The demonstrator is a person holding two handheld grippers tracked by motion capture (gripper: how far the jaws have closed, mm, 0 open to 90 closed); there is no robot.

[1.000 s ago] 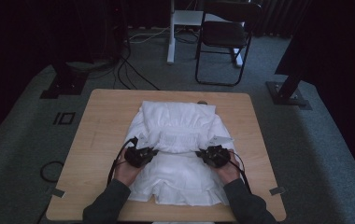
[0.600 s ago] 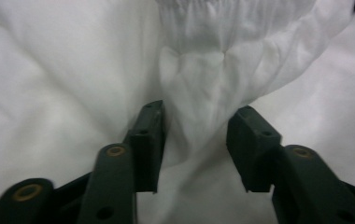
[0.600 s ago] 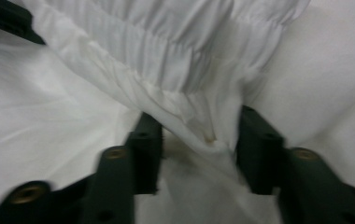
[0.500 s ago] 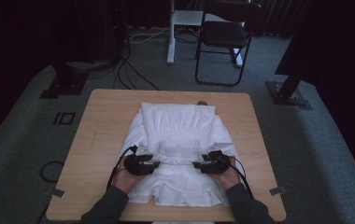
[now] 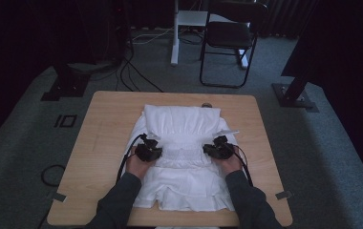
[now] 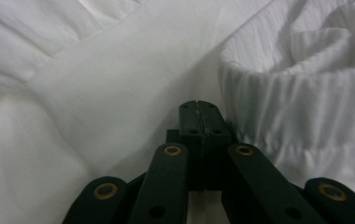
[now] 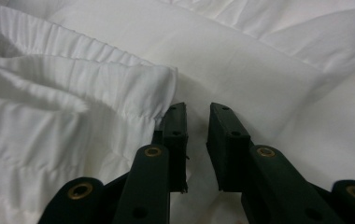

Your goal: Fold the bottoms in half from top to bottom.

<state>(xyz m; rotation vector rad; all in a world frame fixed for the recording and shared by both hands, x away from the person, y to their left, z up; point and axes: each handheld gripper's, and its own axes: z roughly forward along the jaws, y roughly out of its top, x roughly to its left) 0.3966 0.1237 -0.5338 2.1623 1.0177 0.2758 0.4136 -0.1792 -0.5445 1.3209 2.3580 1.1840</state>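
Resting on white garment (image 5: 182, 138), left gripper (image 5: 147, 151) closed empty, right gripper (image 5: 218, 149) jaws parted.

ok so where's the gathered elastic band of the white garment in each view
High view: the gathered elastic band of the white fabric garment runs across the middle, between the left gripper and right gripper.
Left gripper view: the band's ribbed end sits right of the shut jaws.
Right gripper view: its end sits left of the open jaws.
Shared landmark: the band's two folded ends.
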